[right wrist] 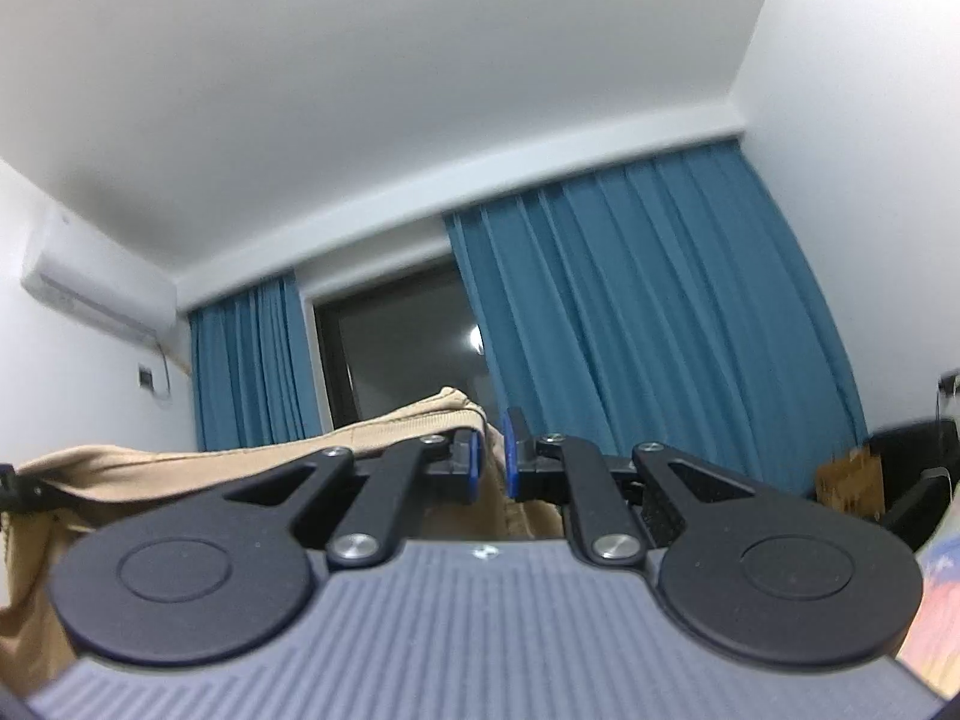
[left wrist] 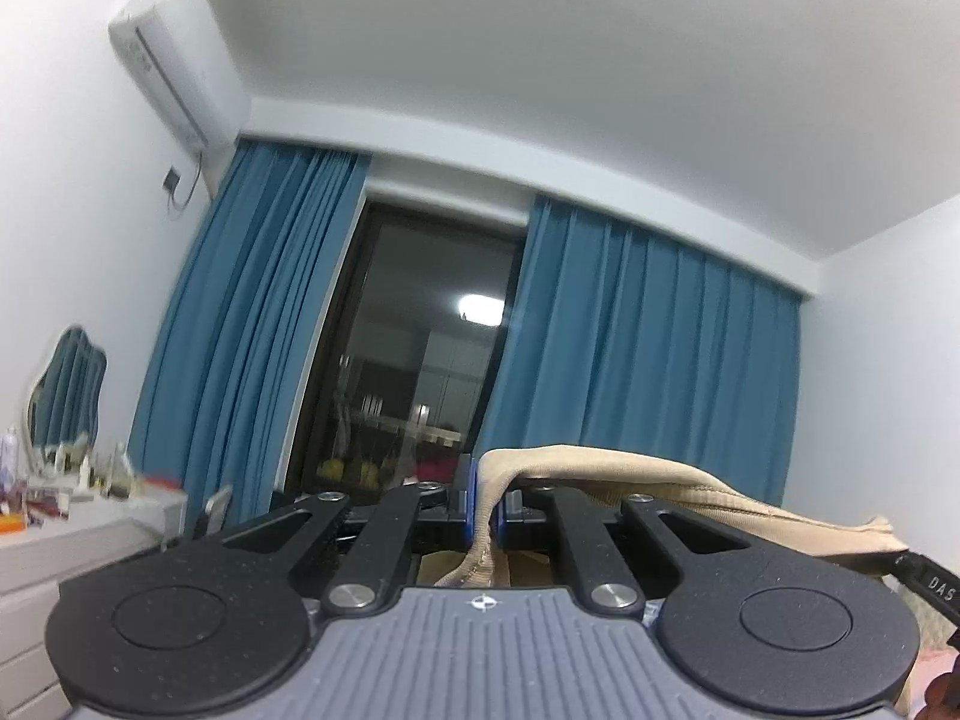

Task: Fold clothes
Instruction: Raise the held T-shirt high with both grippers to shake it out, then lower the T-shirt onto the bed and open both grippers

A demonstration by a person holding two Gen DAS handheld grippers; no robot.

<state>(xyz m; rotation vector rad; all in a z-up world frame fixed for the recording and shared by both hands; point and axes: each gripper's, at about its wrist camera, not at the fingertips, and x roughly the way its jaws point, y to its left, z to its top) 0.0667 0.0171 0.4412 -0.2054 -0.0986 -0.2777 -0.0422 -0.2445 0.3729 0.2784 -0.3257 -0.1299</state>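
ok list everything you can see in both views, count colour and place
garment: one, beige, held up in front of the curtains, stretched between both tongs
curtains: two panels, blue, either side of the window
window: one, dark, centre of the far wall, reflecting a ceiling light
air conditioner: one, white, high on the left wall
mirror: one, wavy white frame, on the left wall above the dresser
dresser: one, white, lower left, small bottles and clutter on top
dark object: black, far right of the right view, too unclear to name
left tongs: one, black with blue pads, shut on the garment's edge
right tongs: one, black with blue pads, shut on the garment's edge
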